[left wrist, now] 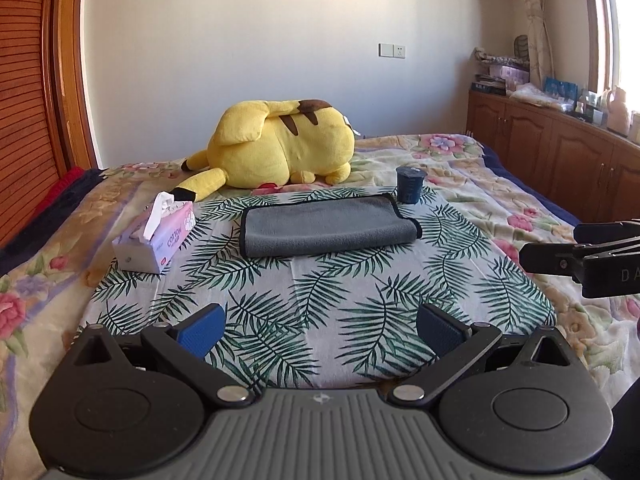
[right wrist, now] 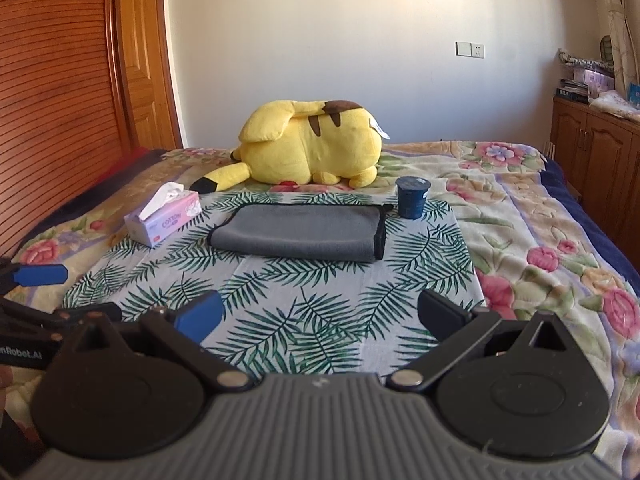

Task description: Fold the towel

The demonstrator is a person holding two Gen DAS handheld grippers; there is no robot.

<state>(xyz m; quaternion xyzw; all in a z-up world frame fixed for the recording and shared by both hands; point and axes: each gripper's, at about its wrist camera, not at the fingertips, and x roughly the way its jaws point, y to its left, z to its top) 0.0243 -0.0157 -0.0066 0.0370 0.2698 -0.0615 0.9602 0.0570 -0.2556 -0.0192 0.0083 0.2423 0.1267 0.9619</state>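
Note:
A grey towel with black trim (left wrist: 326, 226) lies folded flat on the palm-leaf cloth (left wrist: 320, 304) on the bed; it also shows in the right wrist view (right wrist: 300, 232). My left gripper (left wrist: 320, 330) is open and empty, held above the cloth's near part, well short of the towel. My right gripper (right wrist: 320, 318) is open and empty too, at about the same distance from the towel. The right gripper's side shows at the right edge of the left wrist view (left wrist: 580, 256). The left gripper shows at the left edge of the right wrist view (right wrist: 40, 292).
A yellow plush toy (left wrist: 280, 144) lies behind the towel. A tissue box (left wrist: 156, 236) stands left of the towel and a dark blue cup (left wrist: 409, 185) at its far right corner. A floral blanket (right wrist: 540, 240) covers the bed. Wooden cabinets (left wrist: 560, 152) stand right, a wardrobe (right wrist: 60, 100) left.

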